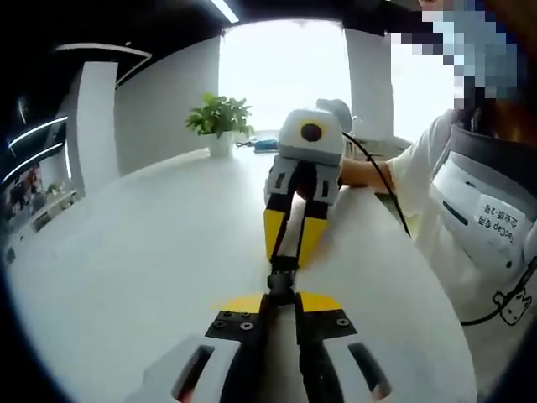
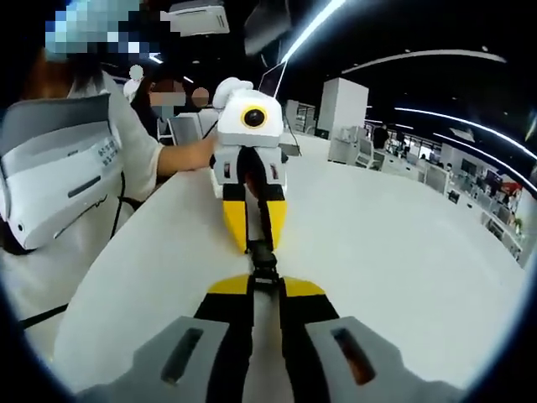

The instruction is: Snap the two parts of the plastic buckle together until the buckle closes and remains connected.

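The two grippers are facing each other nose to nose above the white round counter (image 1: pixel 126 277), each pinching one half of the small black plastic buckle (image 1: pixel 283 277) between closed yellow-tipped jaws.

In the left gripper view, the left gripper (image 1: pixel 281 309) is clamping the near half, while the right gripper (image 1: pixel 292 239) is coming in from opposite and gripping the far half. In the right gripper view the same black plastic buckle (image 2: pixel 263 262) is sitting right between the two sets of jaw tips, held off the counter.

To do this step well, I judge the halves should be kept on one straight line and pushed squarely together, without twisting. Whether the halves are already latched is too small to tell. A green potted plant (image 1: pixel 220 117) is standing far back on the counter.
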Motion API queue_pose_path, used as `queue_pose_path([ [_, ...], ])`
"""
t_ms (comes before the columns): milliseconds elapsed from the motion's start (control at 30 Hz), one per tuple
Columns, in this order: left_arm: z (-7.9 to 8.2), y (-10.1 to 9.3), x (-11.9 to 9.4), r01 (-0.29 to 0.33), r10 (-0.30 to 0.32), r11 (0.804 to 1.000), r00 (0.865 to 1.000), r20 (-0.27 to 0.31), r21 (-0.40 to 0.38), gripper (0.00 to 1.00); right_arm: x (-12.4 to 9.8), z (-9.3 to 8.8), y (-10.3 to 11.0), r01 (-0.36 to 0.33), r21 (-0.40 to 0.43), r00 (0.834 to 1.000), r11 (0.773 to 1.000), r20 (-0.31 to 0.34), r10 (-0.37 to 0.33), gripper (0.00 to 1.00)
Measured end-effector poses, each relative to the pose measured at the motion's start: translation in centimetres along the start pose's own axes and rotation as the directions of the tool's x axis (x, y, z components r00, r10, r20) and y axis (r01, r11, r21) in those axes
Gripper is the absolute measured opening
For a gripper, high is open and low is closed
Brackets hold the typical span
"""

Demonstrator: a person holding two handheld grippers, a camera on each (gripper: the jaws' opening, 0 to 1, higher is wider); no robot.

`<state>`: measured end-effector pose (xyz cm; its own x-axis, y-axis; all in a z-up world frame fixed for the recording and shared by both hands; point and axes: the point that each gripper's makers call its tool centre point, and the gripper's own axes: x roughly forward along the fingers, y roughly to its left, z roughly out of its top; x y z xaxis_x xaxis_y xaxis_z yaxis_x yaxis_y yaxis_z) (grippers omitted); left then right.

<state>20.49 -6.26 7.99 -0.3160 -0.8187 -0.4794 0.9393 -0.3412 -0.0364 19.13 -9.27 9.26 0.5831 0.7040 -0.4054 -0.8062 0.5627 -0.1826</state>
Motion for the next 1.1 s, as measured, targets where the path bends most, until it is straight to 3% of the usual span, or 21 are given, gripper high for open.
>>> queue_pose_path([
  [100,0.1,-0.6,0.0,0.042,-0.043,0.998,0.999,0.004,0.055,0.11,-0.2,0.1,0.6,-0.038,-0.040,0.999,0.998,-0.001,0.038,0.09],
  [333,0.0,-1.7,0.1,0.096,-0.097,0.990,0.995,0.007,0.104,0.11,-0.3,0.5,1.6,-0.104,-0.079,0.994,0.991,0.020,0.106,0.09],
  [500,-0.1,-2.0,0.4,0.107,-0.108,0.992,0.994,0.001,0.067,0.10,-0.2,0.5,1.7,-0.109,-0.063,0.994,0.992,0.016,0.110,0.09],
  [867,-0.2,-2.3,0.4,0.115,-0.112,0.991,0.993,-0.039,0.074,0.09,0.0,0.6,2.3,-0.142,-0.096,0.990,0.985,-0.016,0.141,0.08],
  [1000,-0.3,-2.4,0.5,0.153,-0.151,0.986,0.988,-0.037,0.065,0.08,0.2,0.6,2.4,-0.188,-0.126,0.982,0.974,-0.021,0.187,0.07],
  [1033,-0.2,-2.5,0.6,0.174,-0.172,0.983,0.984,-0.037,0.064,0.08,0.4,0.8,2.8,-0.228,-0.128,0.973,0.965,-0.006,0.229,0.07],
  [1100,-0.1,-2.7,0.6,0.212,-0.209,0.975,0.977,-0.048,0.068,0.08,0.1,0.6,2.7,-0.242,-0.147,0.970,0.959,-0.007,0.244,0.07],
])
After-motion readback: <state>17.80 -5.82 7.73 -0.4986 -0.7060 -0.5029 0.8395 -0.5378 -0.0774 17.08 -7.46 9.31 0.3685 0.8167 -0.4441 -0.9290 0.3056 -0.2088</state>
